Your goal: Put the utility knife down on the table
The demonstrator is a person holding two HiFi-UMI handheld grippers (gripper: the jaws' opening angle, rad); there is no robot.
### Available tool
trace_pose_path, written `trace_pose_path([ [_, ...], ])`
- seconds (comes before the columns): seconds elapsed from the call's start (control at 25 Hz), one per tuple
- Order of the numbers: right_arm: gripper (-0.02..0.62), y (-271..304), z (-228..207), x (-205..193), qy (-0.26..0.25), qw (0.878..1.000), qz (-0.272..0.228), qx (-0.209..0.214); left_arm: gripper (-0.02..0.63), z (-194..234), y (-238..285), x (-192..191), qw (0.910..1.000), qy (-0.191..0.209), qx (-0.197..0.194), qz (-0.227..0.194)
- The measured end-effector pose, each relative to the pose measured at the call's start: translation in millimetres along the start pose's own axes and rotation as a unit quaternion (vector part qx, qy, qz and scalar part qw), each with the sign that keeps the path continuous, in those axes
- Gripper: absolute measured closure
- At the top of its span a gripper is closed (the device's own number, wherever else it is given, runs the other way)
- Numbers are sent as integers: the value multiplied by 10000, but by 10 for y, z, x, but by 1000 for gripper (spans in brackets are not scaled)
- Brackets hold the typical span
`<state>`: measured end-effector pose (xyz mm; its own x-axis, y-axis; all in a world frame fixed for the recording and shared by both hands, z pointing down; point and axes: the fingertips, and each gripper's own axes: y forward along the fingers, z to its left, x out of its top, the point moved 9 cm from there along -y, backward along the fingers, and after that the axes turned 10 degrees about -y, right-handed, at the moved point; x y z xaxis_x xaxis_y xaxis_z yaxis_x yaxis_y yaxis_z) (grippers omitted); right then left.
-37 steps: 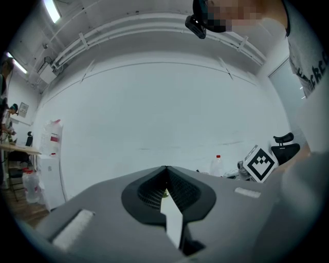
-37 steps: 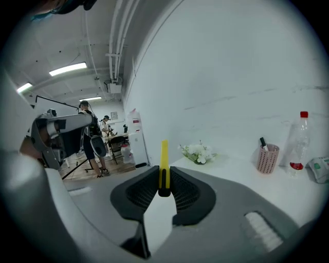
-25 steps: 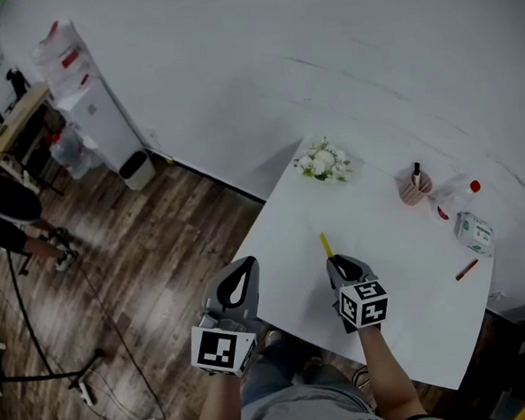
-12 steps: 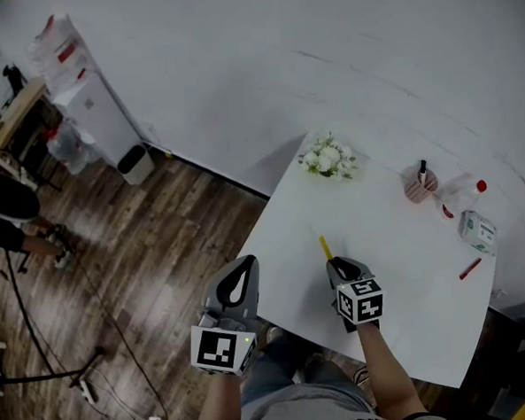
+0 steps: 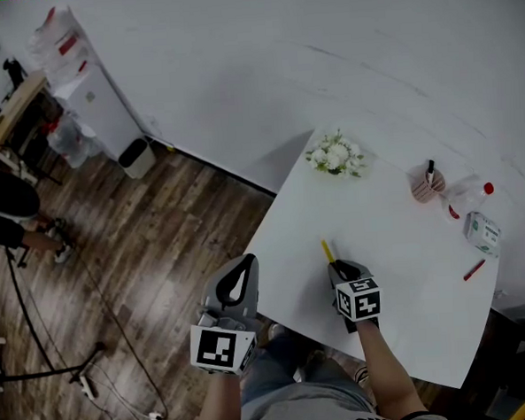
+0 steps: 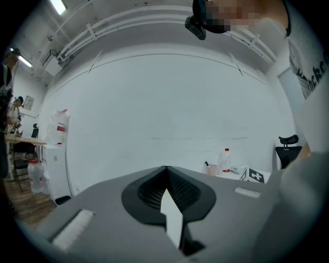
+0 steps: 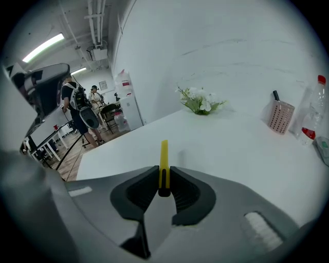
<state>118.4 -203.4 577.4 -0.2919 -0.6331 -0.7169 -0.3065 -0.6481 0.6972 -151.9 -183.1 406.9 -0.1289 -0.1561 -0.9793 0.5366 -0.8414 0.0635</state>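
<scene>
Right gripper view, centre: clamps the right gripper [image 7: 164, 177] on the yellow utility knife [image 7: 163, 151], tip poking forward over the white table [image 7: 231, 154], and, at the head view's lower left, holds the left gripper [image 5: 241, 270] closed on nothing, beyond the table's edge above the wood floor [image 5: 115, 258].

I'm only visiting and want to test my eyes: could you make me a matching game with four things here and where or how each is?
Things:
1. utility knife
2. left gripper
3. white flowers
4. red pen

States:
A. shut, holding nothing
B. at the far corner of the table
C. clamped in the right gripper
D. lying near the table's right edge

Pairs: 1-C, 2-A, 3-B, 4-D
</scene>
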Motion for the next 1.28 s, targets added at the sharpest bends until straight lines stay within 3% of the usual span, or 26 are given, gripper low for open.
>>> trace_pose_path([
  [1.28, 526, 168, 87, -2, -389, 9981, 441, -157, 592, 115, -46, -48, 9999, -84, 41, 84],
])
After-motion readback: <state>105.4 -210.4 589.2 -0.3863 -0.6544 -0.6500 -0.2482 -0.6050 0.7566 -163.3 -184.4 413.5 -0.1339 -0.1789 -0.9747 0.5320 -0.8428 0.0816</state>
